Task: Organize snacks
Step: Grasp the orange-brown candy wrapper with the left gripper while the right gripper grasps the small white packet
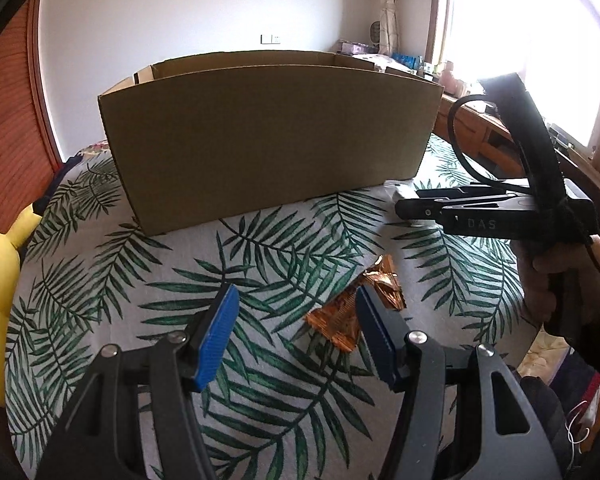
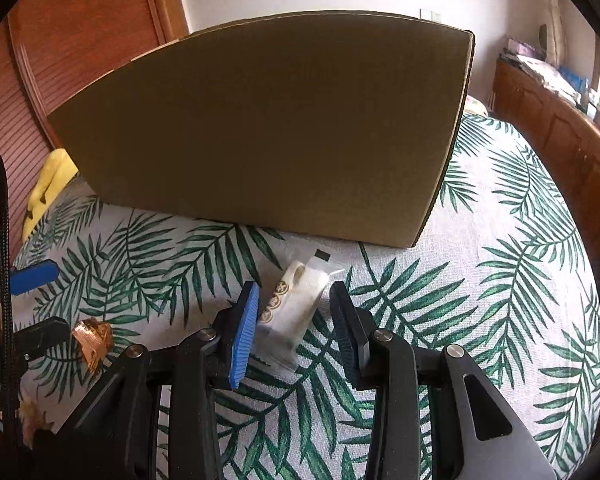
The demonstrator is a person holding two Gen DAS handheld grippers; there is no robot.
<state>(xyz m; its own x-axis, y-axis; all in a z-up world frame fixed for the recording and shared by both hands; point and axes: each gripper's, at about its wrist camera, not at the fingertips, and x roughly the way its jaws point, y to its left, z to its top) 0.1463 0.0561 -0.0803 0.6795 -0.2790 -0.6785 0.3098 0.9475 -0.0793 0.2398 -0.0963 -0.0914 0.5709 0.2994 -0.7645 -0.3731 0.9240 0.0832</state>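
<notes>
left claw (image 1: 296, 308): jaws apart, nothing between pads; blue ribbed pads (image 1: 216, 336) showing.
orange snack (image 1: 356, 308): crinkled foil wrapper, lying on cloth just ahead of left claw, partly behind its right finger; not gripped. Print too small to read.
right claw (image 2: 296, 308): jaws apart, straddling the white snack; cannot tell if pads touch it.
white snack (image 2: 296, 308): clear/white packet, row of round brown-and-cream emblems along its left side, small black tab at far end; lies between right claw's fingers, on cloth. Emblem text unreadable.
box (image 1: 268, 140): plain brown cardboard, open top, straight ahead of both claws, beyond both snacks; no label visible on near wall.
writing: "DAS" in pale letters on side of right claw's body (image 1: 480, 224), seen from left wrist view.
cloth (image 2: 480, 312): white with green palm-leaf print, under everything.
yellow toy (image 1: 0, 280): far left of left claw, at cloth edge.
hand (image 1: 556, 280): holding right claw's grip.
</notes>
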